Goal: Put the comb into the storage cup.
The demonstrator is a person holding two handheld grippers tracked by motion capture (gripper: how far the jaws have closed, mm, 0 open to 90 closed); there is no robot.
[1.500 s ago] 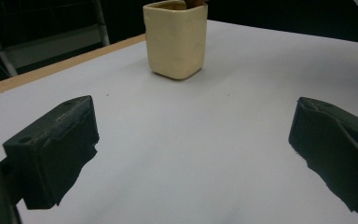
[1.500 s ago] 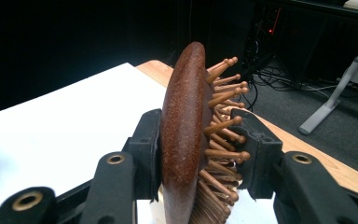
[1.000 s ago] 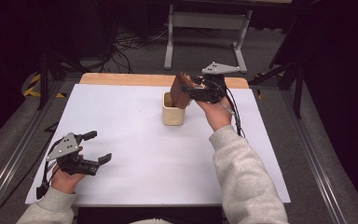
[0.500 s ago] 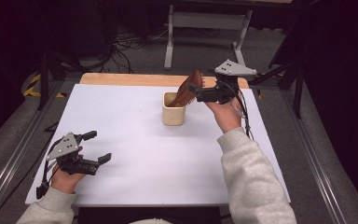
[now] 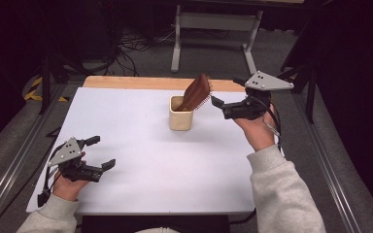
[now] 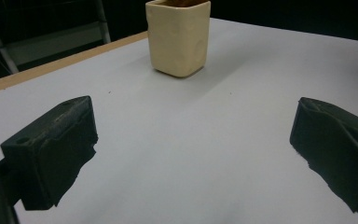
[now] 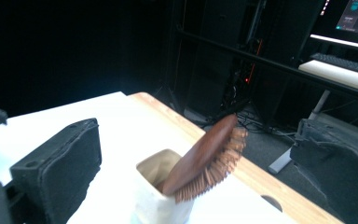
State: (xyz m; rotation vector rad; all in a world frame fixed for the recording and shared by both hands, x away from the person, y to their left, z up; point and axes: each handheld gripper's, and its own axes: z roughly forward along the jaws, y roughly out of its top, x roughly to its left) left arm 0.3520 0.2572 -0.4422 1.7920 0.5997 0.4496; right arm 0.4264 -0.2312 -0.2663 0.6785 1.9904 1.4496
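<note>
Your brown wooden hairbrush (image 5: pixel 197 92): handle hidden inside the cream square cup (image 5: pixel 181 119) | cup's rim cut off at top edge in your left gripper view

A dark room: grey floor (image 5: pixel 141 68), tangled cables (image 5: pixel 136 43), a pale metal stand (image 5: pixel 213 22).

One cup (image 5: pixel 181 113), one hairbrush (image 5: pixel 197 92), two tongs: left (image 5: pixel 100 152), right (image 5: pixel 215 106).

Even overhead light on the white-topped bench (image 5: pixel 141 145); surroundings fall to near black. Soft shadow beside the cream square cup (image 6: pixel 179 37) in the left gripper view. Near black jaws soft, slightly out of focus. Right gripper view dim, grainy; brown wooden hairbrush (image 7: pixel 208 156) mildly blurred; bright monitor glare top right.
</note>
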